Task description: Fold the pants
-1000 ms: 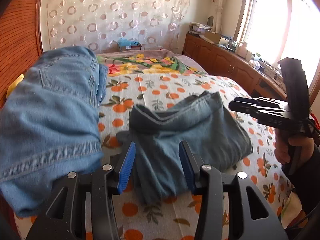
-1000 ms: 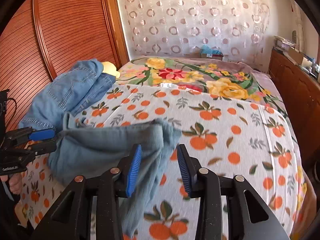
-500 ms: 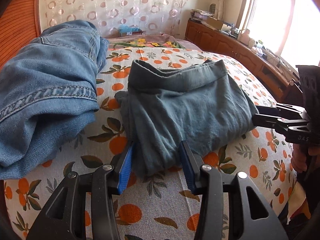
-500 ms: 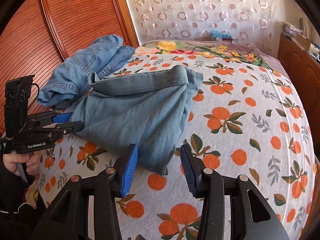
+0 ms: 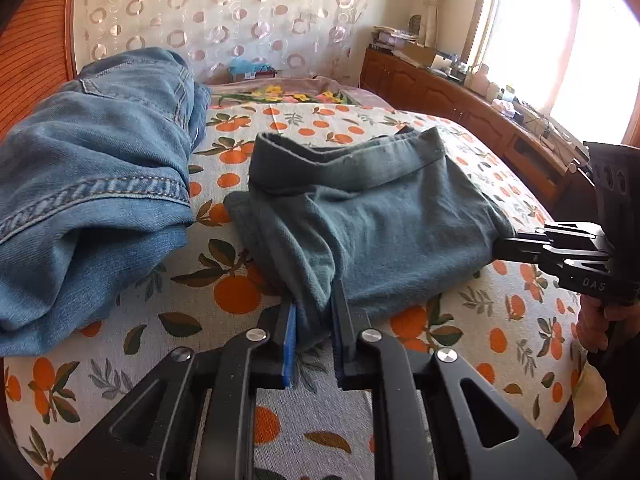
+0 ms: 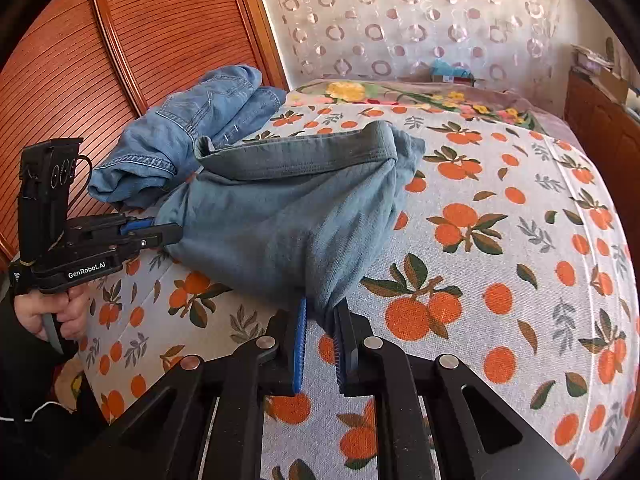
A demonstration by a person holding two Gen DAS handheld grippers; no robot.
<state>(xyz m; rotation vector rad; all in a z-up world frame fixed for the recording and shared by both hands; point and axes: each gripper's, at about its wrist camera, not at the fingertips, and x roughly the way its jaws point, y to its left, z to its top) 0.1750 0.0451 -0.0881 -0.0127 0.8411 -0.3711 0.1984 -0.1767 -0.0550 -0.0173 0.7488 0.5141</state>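
Grey-blue pants (image 5: 372,216) lie folded on the orange-print bed (image 5: 224,360), waistband at the far side; they also show in the right wrist view (image 6: 280,216). My left gripper (image 5: 314,324) is shut on the near left corner of the pants. My right gripper (image 6: 322,320) is shut on the near right corner. Each gripper shows in the other's view, the right gripper (image 5: 504,246) at the right edge of the pants and the left gripper (image 6: 168,234) at their left edge.
A heap of light blue jeans (image 5: 92,184) lies on the bed left of the pants, also in the right wrist view (image 6: 192,132). A wooden slatted wardrobe (image 6: 120,40) stands at the left. A wooden cabinet (image 5: 460,100) with clutter runs along the window at the right.
Both grippers have moved in to the near corners of the pants and closed on the cloth. They were open before.
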